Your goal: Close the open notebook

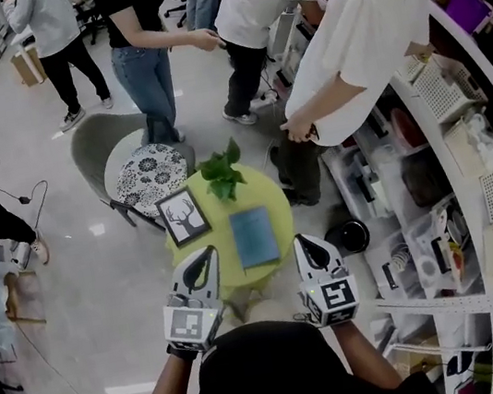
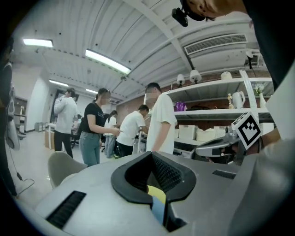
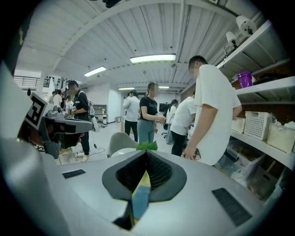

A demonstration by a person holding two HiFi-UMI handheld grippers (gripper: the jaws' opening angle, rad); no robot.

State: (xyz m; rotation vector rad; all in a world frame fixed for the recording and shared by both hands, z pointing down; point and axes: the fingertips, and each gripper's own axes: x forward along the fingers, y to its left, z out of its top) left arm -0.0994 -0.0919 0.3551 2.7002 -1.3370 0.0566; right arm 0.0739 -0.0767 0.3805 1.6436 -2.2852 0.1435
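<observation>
A blue notebook (image 1: 254, 235) lies closed and flat on the round yellow-green table (image 1: 269, 192). My left gripper (image 1: 202, 255) hovers over the table's near left edge, jaws shut with nothing in them. To the right of the notebook's near corner my right gripper (image 1: 305, 239) is also shut and empty. In the left gripper view the left gripper (image 2: 154, 159) shows only a thin slit, with a strip of the notebook (image 2: 158, 209) seen through it. The right gripper (image 3: 146, 154) likewise shows the notebook (image 3: 140, 198) through a narrow slit.
A framed deer picture (image 1: 183, 215) and a leafy plant (image 1: 222, 173) stand on the table's far side. A chair with a patterned cushion (image 1: 149, 172) is behind it. A person in white (image 1: 344, 53) stands close at the right, next to shelves with baskets (image 1: 469, 182).
</observation>
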